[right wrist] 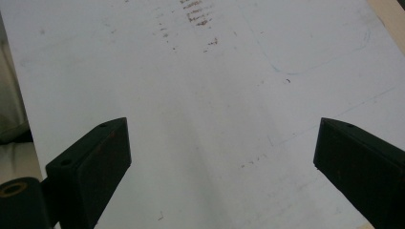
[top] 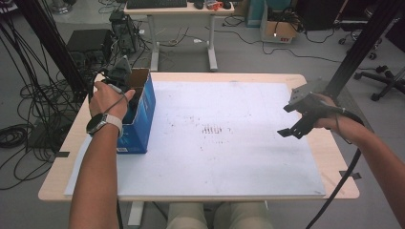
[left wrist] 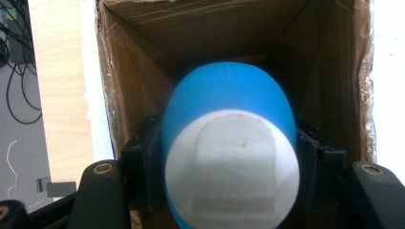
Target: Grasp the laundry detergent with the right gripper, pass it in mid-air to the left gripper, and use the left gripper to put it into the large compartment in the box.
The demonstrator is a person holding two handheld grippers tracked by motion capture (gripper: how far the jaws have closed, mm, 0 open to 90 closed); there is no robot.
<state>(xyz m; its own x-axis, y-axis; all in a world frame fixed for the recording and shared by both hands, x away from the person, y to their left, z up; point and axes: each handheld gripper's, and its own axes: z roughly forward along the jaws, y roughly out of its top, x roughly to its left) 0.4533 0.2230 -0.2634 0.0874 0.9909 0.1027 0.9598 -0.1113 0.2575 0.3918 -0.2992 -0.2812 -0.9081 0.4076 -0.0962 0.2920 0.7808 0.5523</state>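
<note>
Blue round cup with a white bottom (left wrist: 229, 143) sits pinched in the left gripper (left wrist: 231, 186), down inside the blue cardboard box (top: 143, 109). Left hand (top: 109, 100) bends over the box. Right gripper (top: 293, 130) hovers over the white board (top: 229, 157), jaws spread wide.

Left gripper (top: 125, 78) clamped, pointing down; right gripper (top: 292, 131) hovers, jaws wide.

A blue egg-shaped thing (left wrist: 229, 143) (white flat end facing up) sits inside the cardboard box (left wrist: 143, 71).
</note>
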